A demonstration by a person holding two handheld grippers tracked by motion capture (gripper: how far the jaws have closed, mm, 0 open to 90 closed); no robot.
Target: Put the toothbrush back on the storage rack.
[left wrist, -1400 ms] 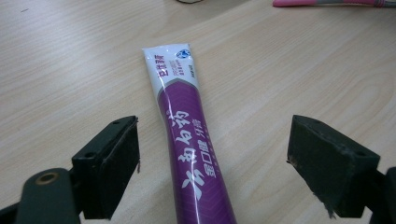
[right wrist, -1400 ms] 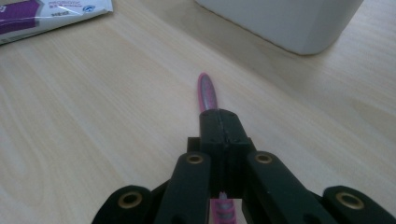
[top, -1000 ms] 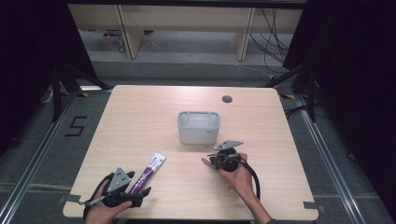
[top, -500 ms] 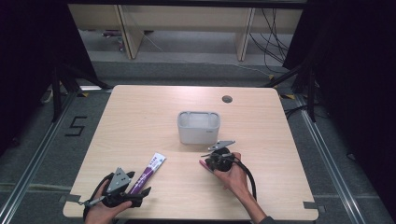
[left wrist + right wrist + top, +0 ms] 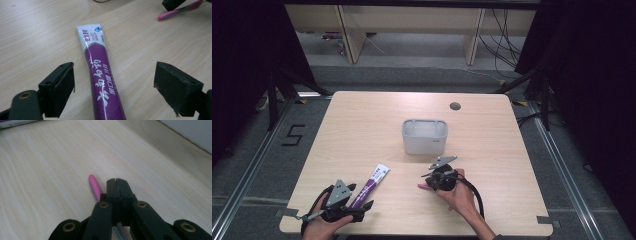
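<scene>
On the light wooden worktop, the person's left gripper rests near the front edge at about 7 o'clock from the centre. Its jaws stand wide apart and level with the surface. A purple toothpaste tube lies flat between them, touching neither pad. The tube's white crimped end points away from the gripper, toward 1 o'clock in the high view, and its purple body runs back under the gripper. In the high view the tube lies at an angle just beside the left hand.

The right gripper sits at about 5 o'clock from the centre, held in the right hand, with its cable looping off toward the front edge. Its jaws are pressed together on a pink toothbrush. In the right gripper view the two black pads meet with only a thin seam between them. The pink handle slants out beyond them, its rounded end close above the wood. The same toothbrush shows in the left gripper view at 1 o'clock, lying low over the surface and well apart from the tube.

A white-grey rectangular holder stands upright at the centre, its open top facing up. It lies at 11 o'clock from the right gripper and near it. A small round dark grommet sits in the surface toward the far edge, at about 1 o'clock from the holder.
</scene>
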